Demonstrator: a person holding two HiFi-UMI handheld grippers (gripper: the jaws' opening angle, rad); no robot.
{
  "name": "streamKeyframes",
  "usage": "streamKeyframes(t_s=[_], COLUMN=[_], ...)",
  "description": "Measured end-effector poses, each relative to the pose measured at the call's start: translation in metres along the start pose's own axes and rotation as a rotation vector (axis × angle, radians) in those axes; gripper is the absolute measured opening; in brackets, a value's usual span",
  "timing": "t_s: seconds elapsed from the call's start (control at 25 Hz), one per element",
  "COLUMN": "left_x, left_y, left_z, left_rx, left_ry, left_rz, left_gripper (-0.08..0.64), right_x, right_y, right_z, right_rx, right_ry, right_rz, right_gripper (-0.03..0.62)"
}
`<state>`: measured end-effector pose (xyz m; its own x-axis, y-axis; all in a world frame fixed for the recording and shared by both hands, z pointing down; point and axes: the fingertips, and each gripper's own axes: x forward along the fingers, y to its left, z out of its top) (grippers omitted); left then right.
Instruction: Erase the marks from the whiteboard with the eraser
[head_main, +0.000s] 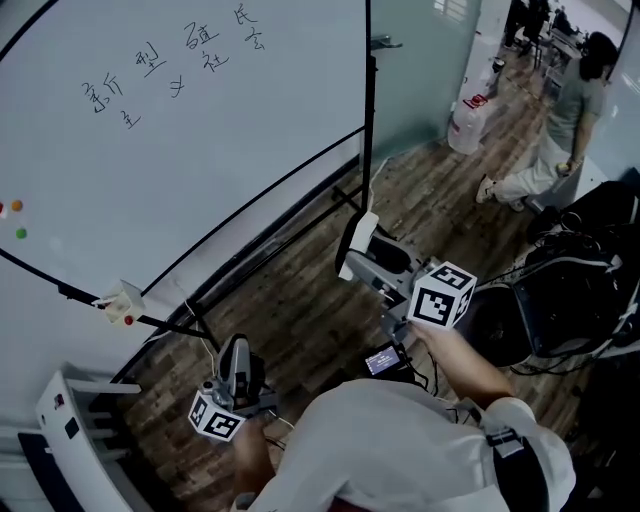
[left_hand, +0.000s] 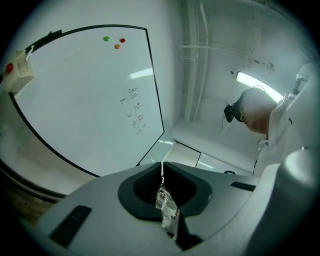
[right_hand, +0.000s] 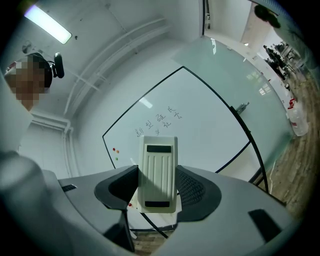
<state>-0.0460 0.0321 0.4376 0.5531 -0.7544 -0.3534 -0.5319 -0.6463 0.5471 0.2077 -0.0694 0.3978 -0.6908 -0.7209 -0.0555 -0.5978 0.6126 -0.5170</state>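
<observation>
The whiteboard (head_main: 200, 170) stands at the upper left on a black-framed stand, with handwritten marks (head_main: 180, 65) near its top. My right gripper (head_main: 366, 262) is shut on the white ribbed eraser (head_main: 358, 243), held low near the board's lower right corner and apart from the marks. In the right gripper view the eraser (right_hand: 159, 172) stands upright between the jaws of my right gripper (right_hand: 157, 175), with the marks (right_hand: 160, 122) beyond it. My left gripper (head_main: 237, 352) hangs low at the bottom left, shut. A small crumpled clear scrap (left_hand: 166, 202) shows at the jaws of that gripper (left_hand: 162, 187).
Coloured magnets (head_main: 14, 212) sit at the board's left edge, and a small white box (head_main: 122, 300) at its lower corner. A white rack (head_main: 80, 420) stands bottom left. A person (head_main: 560, 130) stands far right beside a water bottle (head_main: 470, 125). Black bags (head_main: 570, 290) lie right.
</observation>
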Motion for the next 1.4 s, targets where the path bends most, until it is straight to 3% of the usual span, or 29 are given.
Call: streamKeyframes(t_s=[0.48, 0.76, 1.12, 1.4], left_x=[-0.020, -0.023, 0.016, 0.090], left_y=[0.013, 0.030, 0.069, 0.108], left_z=[0.010, 0.020, 0.022, 0.032], left_rx=[-0.012, -0.002, 0.030, 0.065], left_ry=[0.070, 0.083, 0.076, 0.048], left_rz=[-0.047, -0.037, 0.019, 0.073], left_gripper=[0.009, 0.009, 0.011, 0.009], right_x=[0.013, 0.039, 0.095, 0.170], right_y=[0.023, 0.011, -0.049, -0.113], right_z=[-0.017, -0.014, 0.019, 0.079], right_rx=[-0.090, -0.161, -0.204, -0.239], right_ry=[-0.023, -0.029, -0.035, -0.031], right_rz=[-0.067, -0.138, -0.156, -0.127], right_gripper=[0.255, 0.255, 0.255, 0.253])
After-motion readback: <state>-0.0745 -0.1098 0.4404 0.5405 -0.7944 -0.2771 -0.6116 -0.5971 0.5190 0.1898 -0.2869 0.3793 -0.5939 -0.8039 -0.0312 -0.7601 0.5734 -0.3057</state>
